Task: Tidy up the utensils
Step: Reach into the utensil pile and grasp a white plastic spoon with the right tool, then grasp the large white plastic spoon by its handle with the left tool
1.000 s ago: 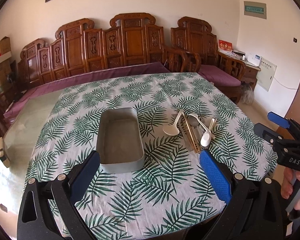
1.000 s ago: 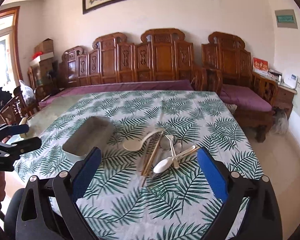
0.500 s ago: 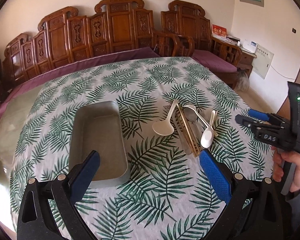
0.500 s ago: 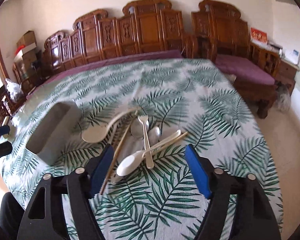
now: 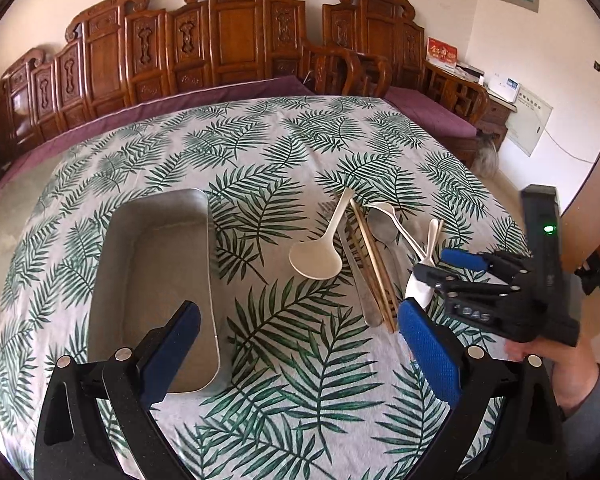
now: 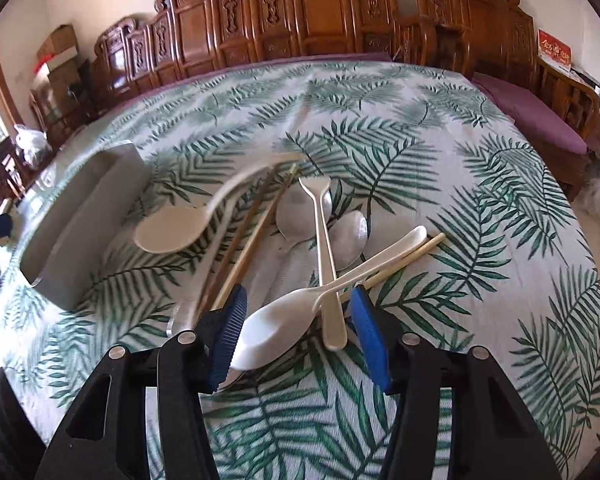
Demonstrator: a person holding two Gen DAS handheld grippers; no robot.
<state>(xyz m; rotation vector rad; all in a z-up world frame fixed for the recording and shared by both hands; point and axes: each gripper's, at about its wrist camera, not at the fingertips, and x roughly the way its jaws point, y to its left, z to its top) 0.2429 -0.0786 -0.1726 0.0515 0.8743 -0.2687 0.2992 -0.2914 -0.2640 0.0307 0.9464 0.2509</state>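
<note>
A heap of utensils lies on the leaf-print tablecloth: a white rice paddle (image 5: 315,257) (image 6: 168,232), wooden chopsticks (image 5: 374,264) (image 6: 244,248), metal spoons (image 6: 300,208), a cream spoon handle (image 6: 326,256) and a white soup spoon (image 6: 276,332). A grey metal tray (image 5: 156,280) (image 6: 80,224) stands to their left. My right gripper (image 6: 298,328) (image 5: 440,266) is open, its fingers either side of the white soup spoon's bowl. My left gripper (image 5: 296,348) is open and empty, held above the cloth near the tray's front end.
The tablecloth (image 5: 300,152) covers a table whose right edge drops to the floor. Carved wooden benches (image 5: 220,48) with purple cushions line the far side. A side cabinet (image 5: 496,100) stands at the right wall.
Both grippers have moved forward and down toward the table. My right gripper has narrowed and now straddles the white soup spoon.
</note>
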